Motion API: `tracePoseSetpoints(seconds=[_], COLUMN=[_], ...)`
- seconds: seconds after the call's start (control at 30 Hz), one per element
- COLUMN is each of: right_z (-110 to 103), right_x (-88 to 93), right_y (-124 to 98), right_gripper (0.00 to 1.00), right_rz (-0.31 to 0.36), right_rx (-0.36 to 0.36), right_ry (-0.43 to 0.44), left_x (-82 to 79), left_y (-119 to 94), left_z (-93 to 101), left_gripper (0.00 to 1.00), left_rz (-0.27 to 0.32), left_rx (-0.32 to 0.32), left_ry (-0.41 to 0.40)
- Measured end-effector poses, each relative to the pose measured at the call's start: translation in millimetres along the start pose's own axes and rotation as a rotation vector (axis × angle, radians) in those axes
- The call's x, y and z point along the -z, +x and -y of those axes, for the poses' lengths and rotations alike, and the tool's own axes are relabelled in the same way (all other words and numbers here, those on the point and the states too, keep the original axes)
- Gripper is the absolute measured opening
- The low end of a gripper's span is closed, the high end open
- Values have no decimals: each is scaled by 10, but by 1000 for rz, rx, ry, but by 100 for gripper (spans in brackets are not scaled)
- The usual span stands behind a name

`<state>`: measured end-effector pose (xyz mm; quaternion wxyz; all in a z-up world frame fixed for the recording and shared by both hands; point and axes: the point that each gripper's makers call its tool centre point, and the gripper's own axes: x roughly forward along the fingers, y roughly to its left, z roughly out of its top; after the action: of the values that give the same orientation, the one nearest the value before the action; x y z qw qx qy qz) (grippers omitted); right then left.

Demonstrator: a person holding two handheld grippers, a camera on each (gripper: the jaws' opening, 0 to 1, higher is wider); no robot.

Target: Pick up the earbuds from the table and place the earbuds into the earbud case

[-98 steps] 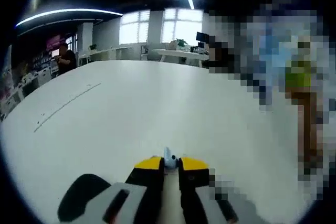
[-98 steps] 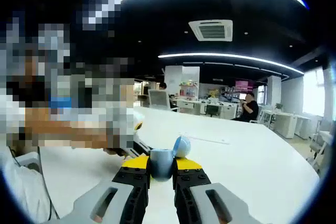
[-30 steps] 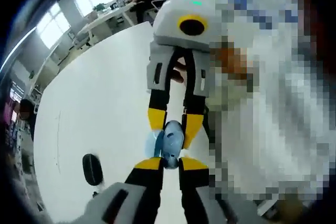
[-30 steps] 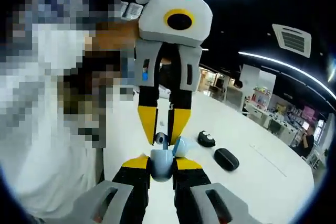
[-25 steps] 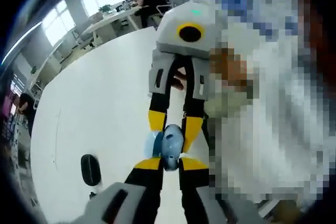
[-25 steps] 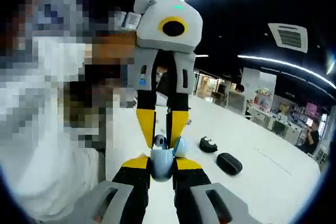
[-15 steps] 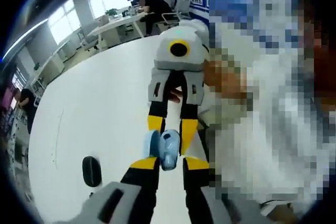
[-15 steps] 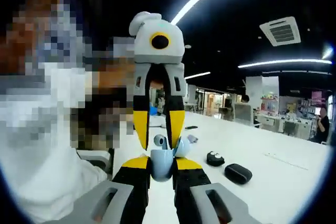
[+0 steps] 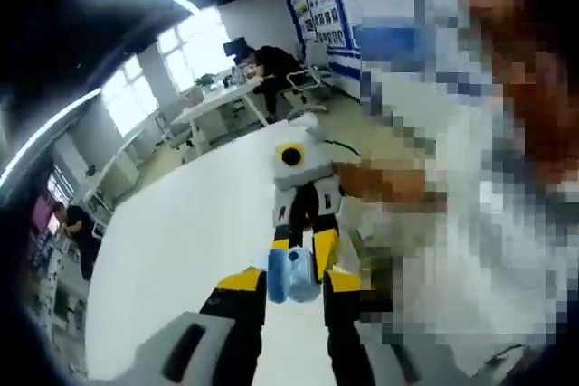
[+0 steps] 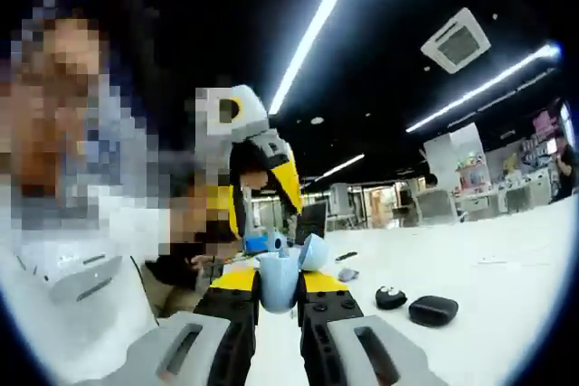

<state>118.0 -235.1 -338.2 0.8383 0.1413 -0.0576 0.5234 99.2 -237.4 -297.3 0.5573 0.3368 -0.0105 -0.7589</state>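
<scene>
Right gripper (image 10: pixel 279 285) is clamped on the pale blue, open-lidded earbud case (image 10: pixel 280 279), held above the white table (image 10: pixel 488 250). Left gripper (image 9: pixel 294 279), facing it, has jaws apart around that case.

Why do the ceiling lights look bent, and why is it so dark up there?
Right gripper view: the fisheye lens curves the light strips, and the black ceiling swallows light. Left gripper view: the windows glare white and the table looks washed out and a little blurry.
</scene>
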Motion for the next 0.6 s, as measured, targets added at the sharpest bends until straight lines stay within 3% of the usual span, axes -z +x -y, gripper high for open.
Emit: tracePoseSetpoints(seconds=[0.07,0.17,0.3,0.4,0.6], right_z=[-2,9,-26,-93,-93], right_x=[-82,-164,-211,-205,-233], right_y=[-12,-33,-7,42,71], right_gripper=[15,15,15,15,15], right_rz=[41,75,98,94,105], right_rx=[-2,-3,-9,-26,-32], right_ry=[50,80,103,106,126], left_x=[-176,-225,-161,-124,-31], left_y=[-78,-147,-119,-87,-52], left_z=[30,22,40,45,69], left_gripper=[27,26,30,40,42], left_rz=[133,186,188,188,185], left_rx=[-48,-142,-167,-167,-151], left_ry=[-29,76,81,99,105])
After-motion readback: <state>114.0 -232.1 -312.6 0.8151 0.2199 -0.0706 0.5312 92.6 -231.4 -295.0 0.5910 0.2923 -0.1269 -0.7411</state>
